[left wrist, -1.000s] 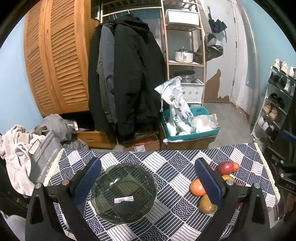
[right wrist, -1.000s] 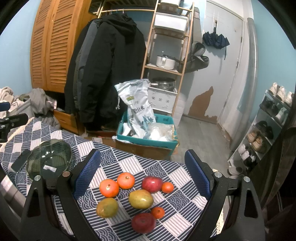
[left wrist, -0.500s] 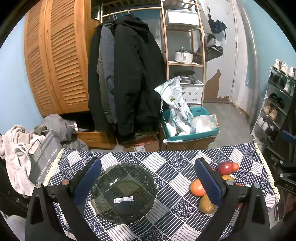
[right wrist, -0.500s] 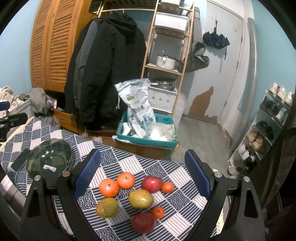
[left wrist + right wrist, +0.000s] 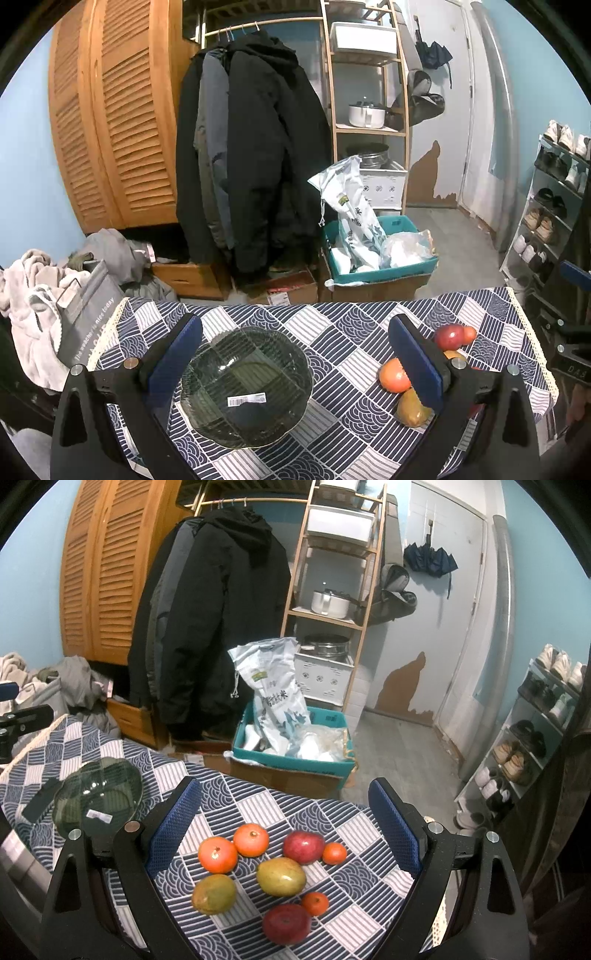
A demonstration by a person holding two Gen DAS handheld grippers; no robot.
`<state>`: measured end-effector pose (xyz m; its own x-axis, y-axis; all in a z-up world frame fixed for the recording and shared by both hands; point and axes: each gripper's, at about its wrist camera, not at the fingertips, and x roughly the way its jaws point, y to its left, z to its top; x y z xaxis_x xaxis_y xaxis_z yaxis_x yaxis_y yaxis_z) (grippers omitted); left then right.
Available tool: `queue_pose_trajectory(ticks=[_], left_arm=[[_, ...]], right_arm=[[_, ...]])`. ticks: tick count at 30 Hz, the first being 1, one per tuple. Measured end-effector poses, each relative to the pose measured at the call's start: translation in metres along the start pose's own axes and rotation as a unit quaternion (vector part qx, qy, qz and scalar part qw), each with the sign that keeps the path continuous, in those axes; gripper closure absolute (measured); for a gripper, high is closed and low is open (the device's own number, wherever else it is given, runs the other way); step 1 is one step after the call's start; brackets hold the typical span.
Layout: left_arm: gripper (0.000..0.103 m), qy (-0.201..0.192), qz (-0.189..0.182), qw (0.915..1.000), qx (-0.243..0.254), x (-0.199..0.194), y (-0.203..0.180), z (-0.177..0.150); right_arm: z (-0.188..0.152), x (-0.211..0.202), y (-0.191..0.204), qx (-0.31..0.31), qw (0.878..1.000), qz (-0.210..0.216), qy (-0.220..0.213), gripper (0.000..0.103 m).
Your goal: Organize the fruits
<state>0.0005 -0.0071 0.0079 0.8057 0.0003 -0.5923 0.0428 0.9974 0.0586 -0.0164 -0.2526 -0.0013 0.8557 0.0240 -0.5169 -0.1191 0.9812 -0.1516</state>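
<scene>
I have both grippers hanging above the worktop [image 5: 332, 325], which is covered by a navy-and-white patchwork-patterned cloth. The left gripper [image 5: 295, 354] has its jaws wide apart and holds nothing; the ribbed dark-green glass bowl [image 5: 245, 386] sits on the cloth between and below its blue pads, empty, with a white barcode sticker inside. The right gripper [image 5: 284, 827] likewise has its jaws spread wide with nothing clamped, and the fruit lies in a loose cluster on the cloth beneath it. In that cluster, two large orange tangerines [image 5: 218, 854] sit side by side at about 10 o'clock, a red apple [image 5: 303, 847] at 1 o'clock with a small orange mandarin [image 5: 334, 853] touching its right side, a yellow-green mango [image 5: 281, 876] in the middle, a second mango [image 5: 214, 894] at 8 o'clock, another small mandarin [image 5: 315, 903] at 5 o'clock, and a second red apple [image 5: 286, 923] at 6 o'clock, nearest me. From the right wrist view the bowl lies well apart from the fruit, at 9 o'clock. Beyond the worktop, a teal crate [image 5: 291, 760] holds white bags.
</scene>
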Motion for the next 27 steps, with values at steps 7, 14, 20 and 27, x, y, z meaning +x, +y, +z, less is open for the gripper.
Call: queue_pose_trajectory(ticks=[7,14,20,27], left_arm=[[0.001,0.0,-0.003,1.0,-0.002,0.0004,-0.0012,0.0034],[0.001,0.0,-0.003,1.0,-0.002,0.0003,-0.0013,0.003],[0.001,-0.001,-0.004,1.0,-0.003,0.0001,-0.0016,0.0025],[0.001,-0.001,-0.009,1.0,-0.002,0.002,-0.0079,0.0038]], right_arm=[[0.0,0.0,-0.0002,0.0,1.0,-0.001,0.0,0.013],[-0.0005,0.0005,0.001,0.001,1.0,0.0,0.0,0.013],[-0.0003,0.0007,0.0009,0.001,1.0,-0.001,0.0,0.013],[-0.0049,0.0045,-0.0021,0.005,1.0,-0.001,0.004,0.013]])
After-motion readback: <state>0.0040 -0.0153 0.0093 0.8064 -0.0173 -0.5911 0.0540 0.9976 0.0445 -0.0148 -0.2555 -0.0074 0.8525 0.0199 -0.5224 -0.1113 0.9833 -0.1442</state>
